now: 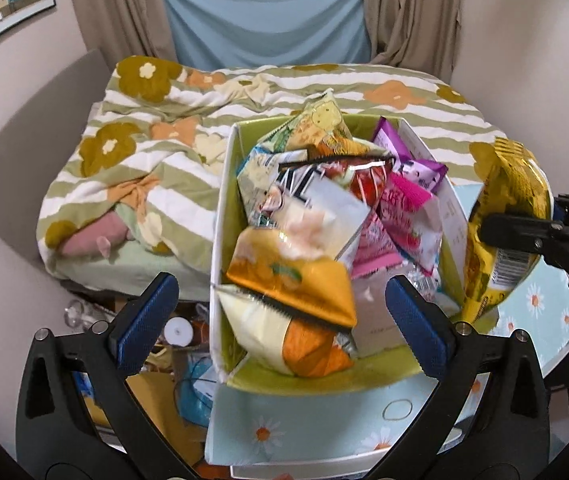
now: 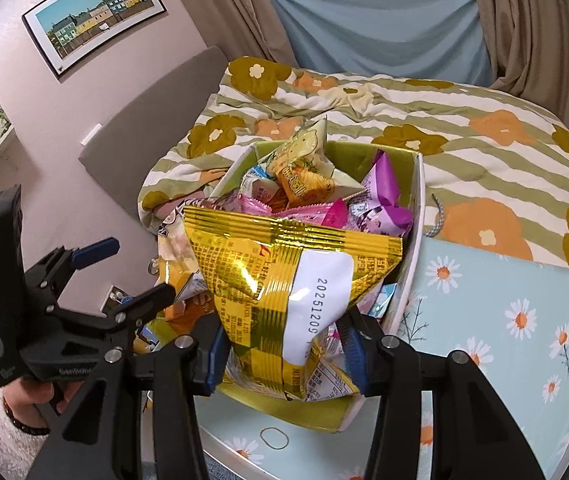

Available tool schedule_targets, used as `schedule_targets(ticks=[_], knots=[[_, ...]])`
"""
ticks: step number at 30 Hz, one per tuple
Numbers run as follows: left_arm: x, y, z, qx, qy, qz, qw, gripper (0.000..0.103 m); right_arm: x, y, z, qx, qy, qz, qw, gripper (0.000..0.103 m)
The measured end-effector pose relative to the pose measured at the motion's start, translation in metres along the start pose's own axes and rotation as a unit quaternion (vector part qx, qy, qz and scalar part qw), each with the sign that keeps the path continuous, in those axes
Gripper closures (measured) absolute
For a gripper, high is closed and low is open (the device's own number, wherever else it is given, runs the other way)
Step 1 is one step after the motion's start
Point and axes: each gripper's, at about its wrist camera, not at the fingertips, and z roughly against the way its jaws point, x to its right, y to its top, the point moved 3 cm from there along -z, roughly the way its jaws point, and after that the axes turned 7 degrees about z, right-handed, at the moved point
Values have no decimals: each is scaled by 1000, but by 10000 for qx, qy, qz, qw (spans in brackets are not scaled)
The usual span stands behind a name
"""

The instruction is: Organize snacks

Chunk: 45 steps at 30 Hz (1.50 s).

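Note:
A white box with a green lining (image 1: pixel 220 216) stands on the daisy-print table, heaped with several snack packets. It also shows in the right wrist view (image 2: pixel 416 216). My left gripper (image 1: pixel 280 320) is open and empty, its blue pads either side of an orange packet (image 1: pixel 296 284) at the near end of the box. My right gripper (image 2: pixel 284 348) is shut on a gold foil snack bag (image 2: pixel 284 280) and holds it above the near right of the box. The bag also shows at the right of the left wrist view (image 1: pixel 500 220).
A bed with a green-striped flowered duvet (image 1: pixel 156 140) lies behind the box. The daisy-print table (image 2: pixel 484 300) extends to the right. A rubber band (image 2: pixel 274 438) lies in front of the box. Clutter sits on the floor to the left (image 1: pixel 180 332).

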Motion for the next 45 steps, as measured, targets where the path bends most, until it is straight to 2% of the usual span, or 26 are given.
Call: schedule_targets(ticks=[7, 9, 10, 11, 16, 20, 28, 33, 38, 45], knots=[[-5, -11, 7, 47, -23, 40, 10000, 0, -9, 1, -15, -119, 5, -252, 9996, 57], [-6, -14, 6, 24, 21, 74, 10000, 0, -9, 2, -21, -147, 35, -311, 9994, 42], [-8, -17, 6, 17, 44, 95, 9999, 0, -9, 1, -22, -140, -8, -313, 9994, 14], [-8, -19, 6, 11, 70, 125, 9999, 0, -10, 0, -22, -92, -83, -304, 9995, 0], [-8, -27, 6, -26, 175, 257, 9995, 0, -6, -6, -24, -67, -233, -298, 9993, 0], [-2, -30, 15, 24, 225, 284, 9993, 0, -2, -13, -19, -56, -185, -339, 9992, 0], [22, -31, 62, 410, 145, 294, 9986, 0, -16, -24, 33, 336, -441, -68, 9984, 0], [45, -35, 98, 648, 9, 256, 9976, 0, -21, -41, 89, 717, -754, -34, 9946, 0], [62, -43, 129, 900, -108, 349, 9953, 0, -22, -58, 140, 1062, -1266, -68, 9862, 0], [86, -53, 162, 1342, -76, 292, 9905, 0, -13, -80, 179, 1244, -2086, -134, 9700, 0]])
